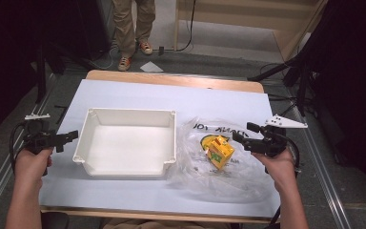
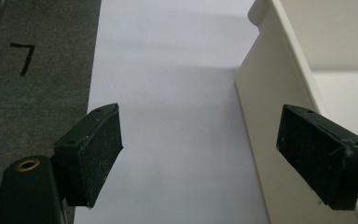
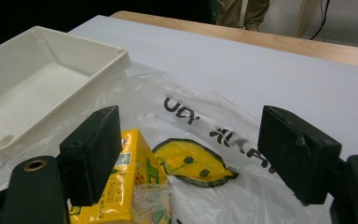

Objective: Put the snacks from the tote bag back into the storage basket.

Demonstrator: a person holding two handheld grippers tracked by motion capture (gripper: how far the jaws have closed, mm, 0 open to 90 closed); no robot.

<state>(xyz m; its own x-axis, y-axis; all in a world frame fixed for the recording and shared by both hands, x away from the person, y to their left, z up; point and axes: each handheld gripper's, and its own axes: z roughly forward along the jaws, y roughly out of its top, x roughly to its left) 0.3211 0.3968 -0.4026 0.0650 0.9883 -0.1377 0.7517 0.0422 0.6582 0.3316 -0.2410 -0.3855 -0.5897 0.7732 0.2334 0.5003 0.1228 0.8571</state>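
A clear plastic bag (image 1: 205,177) with black lettering and a yellow print lies crumpled on the white sheet, right of centre. A yellow drink carton (image 1: 220,150) sits inside it, tilted. My right gripper (image 1: 242,132) hovers at the bag's right edge, open, its jaws pointing left toward the carton. In the right gripper view the bag (image 3: 223,105) and the carton (image 3: 135,170) lie between and beyond the open jaws of that gripper (image 3: 198,151), and the pads touch neither. My left gripper (image 1: 68,139) is open and empty beside the left wall of the white tray (image 1: 126,113).
The empty white tray (image 3: 80,41) stands mid-table, its side wall (image 2: 261,121) close to the left gripper (image 2: 200,149). Bare white sheet (image 1: 171,95) covers the table. A person's legs (image 1: 133,28) stand past the far edge. Dark stands flank both sides.
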